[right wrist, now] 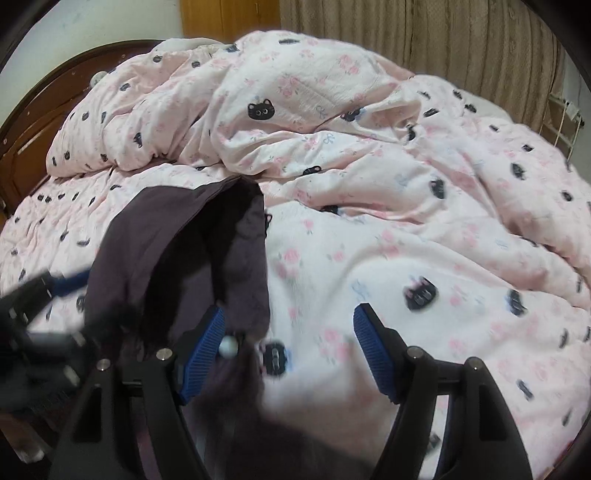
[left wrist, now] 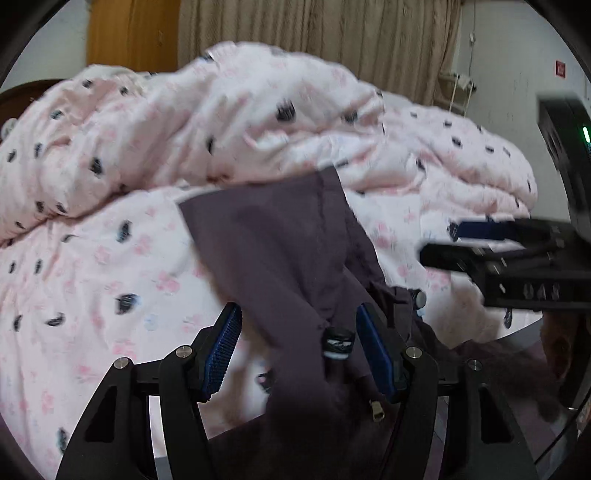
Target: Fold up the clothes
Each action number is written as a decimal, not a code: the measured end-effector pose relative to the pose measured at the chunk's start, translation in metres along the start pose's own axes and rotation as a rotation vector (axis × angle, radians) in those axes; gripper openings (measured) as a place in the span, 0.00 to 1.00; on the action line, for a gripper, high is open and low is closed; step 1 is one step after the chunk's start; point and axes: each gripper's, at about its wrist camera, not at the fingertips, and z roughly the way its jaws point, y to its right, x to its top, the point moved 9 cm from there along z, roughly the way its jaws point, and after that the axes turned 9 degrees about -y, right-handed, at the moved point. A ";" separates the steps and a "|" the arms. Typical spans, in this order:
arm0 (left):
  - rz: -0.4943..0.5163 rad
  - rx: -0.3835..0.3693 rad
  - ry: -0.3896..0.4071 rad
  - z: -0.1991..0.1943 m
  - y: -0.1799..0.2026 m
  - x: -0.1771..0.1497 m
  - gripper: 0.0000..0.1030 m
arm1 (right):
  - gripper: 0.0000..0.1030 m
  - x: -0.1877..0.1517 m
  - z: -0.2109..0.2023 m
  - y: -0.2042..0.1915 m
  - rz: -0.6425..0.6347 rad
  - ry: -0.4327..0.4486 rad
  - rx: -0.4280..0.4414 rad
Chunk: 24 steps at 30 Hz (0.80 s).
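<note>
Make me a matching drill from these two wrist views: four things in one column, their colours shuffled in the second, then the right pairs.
Things:
1. garment
2. quilt
3. curtain
4. pads on the fingers

Colours:
A. beige
B. blue
C. dark purple-grey
D. pink with black cat faces

Pairs: 1-C, 2-D, 3-A, 4-B

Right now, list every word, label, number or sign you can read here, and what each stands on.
None can be read.
Red sign on the white wall: too small and blurred.
White marks on the black-and-white toggle of the dark purple garment: blurred.
Pink cat-print quilt: pictures only, no words.
</note>
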 end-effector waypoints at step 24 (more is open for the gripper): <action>-0.295 0.455 0.320 -0.082 -0.127 0.015 0.67 | 0.84 0.044 0.093 -0.074 -0.203 -0.053 -0.055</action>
